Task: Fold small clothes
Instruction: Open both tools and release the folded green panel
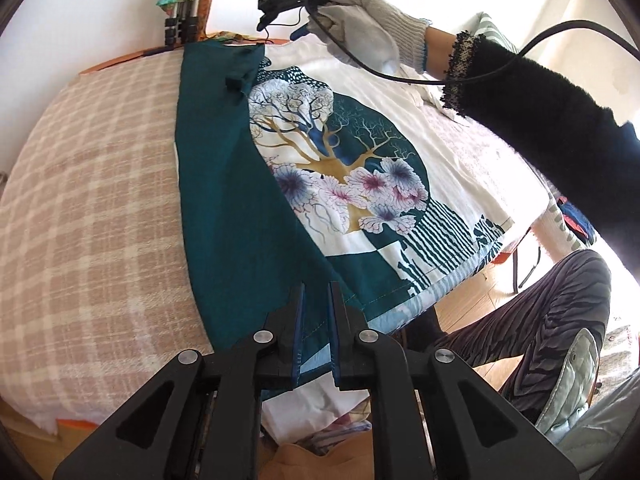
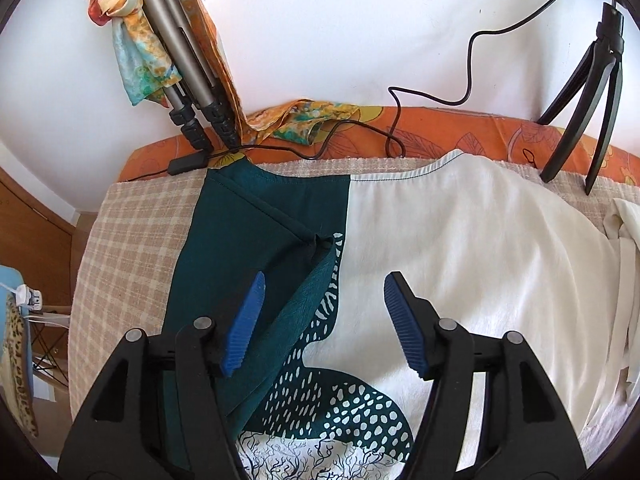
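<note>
The left gripper (image 1: 318, 300) points steeply down at the near hem of the shirt (image 1: 360, 152), its jaws narrowly parted with the teal hem edge running between them, though whether the pads pinch it cannot be told. The right gripper (image 2: 322, 308), held by a gloved hand (image 1: 372, 20) at the shirt's far end, hovers with jaws spread wide and empty above the folded-over teal panel (image 2: 248, 232). The shirt lies flat on a checked blanket (image 1: 100, 168), with tripod legs (image 2: 192, 92), a scarf (image 2: 136, 48) and a black cable (image 2: 432, 96) beyond it.

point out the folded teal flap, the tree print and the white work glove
folded teal fabric flap (image 1: 224, 168), left wrist view, middle of the flap
tree print (image 1: 320, 140), left wrist view, golden trunk
white knitted work glove (image 1: 368, 12), left wrist view, back of hand
</note>
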A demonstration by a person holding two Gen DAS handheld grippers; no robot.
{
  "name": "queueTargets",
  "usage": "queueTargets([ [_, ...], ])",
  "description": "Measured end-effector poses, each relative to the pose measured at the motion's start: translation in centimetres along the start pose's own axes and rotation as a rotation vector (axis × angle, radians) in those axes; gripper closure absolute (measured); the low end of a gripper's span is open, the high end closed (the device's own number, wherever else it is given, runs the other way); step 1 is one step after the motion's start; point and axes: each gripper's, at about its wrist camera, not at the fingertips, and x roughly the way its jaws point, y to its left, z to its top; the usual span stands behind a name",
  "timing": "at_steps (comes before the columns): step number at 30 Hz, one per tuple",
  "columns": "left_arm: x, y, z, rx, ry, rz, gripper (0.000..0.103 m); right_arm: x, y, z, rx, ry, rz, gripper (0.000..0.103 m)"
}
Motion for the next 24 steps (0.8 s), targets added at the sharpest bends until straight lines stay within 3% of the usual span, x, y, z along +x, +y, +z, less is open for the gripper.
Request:
queueTargets([
  [4, 0.7, -0.6, -0.7, 0.002, 0.016, -0.016, 0.089, -0.2, 0.6, -1.5, -0.011, 0.033, 0.073, 0.038],
  [6, 1.1, -1.8, -0.7, 0.048, 0.009, 0.002, 0.076, -0.3, 1.3, -2.4, -0.027, 0.040, 0.078, 0.038],
  [7, 1.5, -2.4, -0.6, 0.069, 0.003, 0.018, 0.063, -0.5, 1.5, -2.8, -0.034, 0.041, 0.088, 0.038],
  [12, 3.4, -4.3, -0.2, 0.148, 0.003, 0.081, 0.061, -1.8, 2.1, -4.5, -0.054, 0.042, 0.113, 0.038],
  [15, 4.2, -3.7, -0.2, 0.126, 0.019, 0.078, 0.067, -3.7, 2.0, -5.5, -0.067, 0.009, 0.112, 0.038],
  [16, 4.3, -3.4, -0.2, 0.114, 0.018, 0.073, 0.080, -4.5, 1.7, -5.8, -0.061, 0.000, 0.114, 0.038],
  [18, 4.3, -3.0, -0.1, 0.095, 0.008, 0.037, 0.087, -6.2, 0.9, -6.4, -0.052, -0.023, 0.100, 0.038],
  [19, 4.3, -2.7, 0.0, 0.071, 0.009, 0.000, 0.095, -7.0, 0.4, -6.7, -0.046, -0.037, 0.086, 0.038],
  [21, 4.1, -2.3, 0.1, 0.023, 0.004, -0.063, 0.097, -8.7, -0.9, -7.4, -0.022, -0.058, 0.080, 0.038],
  [24, 3.3, -2.9, 0.1, 0.023, -0.026, -0.090, 0.097, -11.2, -2.8, -8.6, -0.001, -0.090, 0.082, 0.038],
])
